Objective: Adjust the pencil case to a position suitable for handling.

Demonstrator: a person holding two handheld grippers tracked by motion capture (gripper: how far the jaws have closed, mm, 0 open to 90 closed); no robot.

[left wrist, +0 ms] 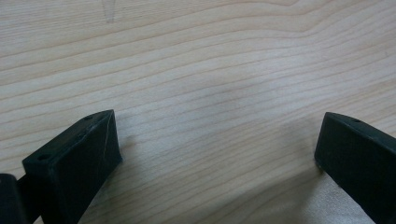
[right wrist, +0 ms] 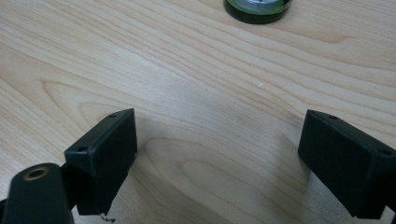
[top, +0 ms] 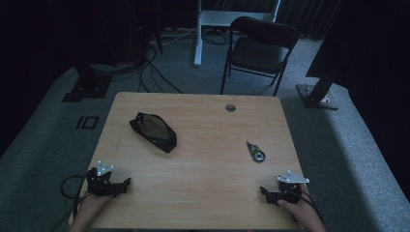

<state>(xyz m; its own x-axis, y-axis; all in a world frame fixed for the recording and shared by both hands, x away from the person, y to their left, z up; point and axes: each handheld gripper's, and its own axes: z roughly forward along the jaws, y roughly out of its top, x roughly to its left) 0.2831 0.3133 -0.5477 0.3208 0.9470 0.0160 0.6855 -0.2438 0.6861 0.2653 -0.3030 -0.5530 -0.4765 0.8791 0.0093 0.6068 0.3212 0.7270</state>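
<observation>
A black zip pouch [top: 153, 131] lies on the left half of the wooden table [top: 203, 193]. A small green and silver tape-like object [top: 256, 152] lies on the right half; its dark green round end [right wrist: 258, 8] peeks in at the top of the right gripper view. My left gripper [top: 126, 184] rests near the front left corner, jaws wide apart over bare wood [left wrist: 219, 135]. My right gripper [top: 264, 192] rests near the front right corner, open as well, with nothing between its fingers [right wrist: 106, 154].
A round cable hole [top: 230, 107] sits near the table's far edge. Behind the table stand a dark folding chair [top: 258, 48] and a white desk leg [top: 198, 34]. Cables run across the carpet at the far left.
</observation>
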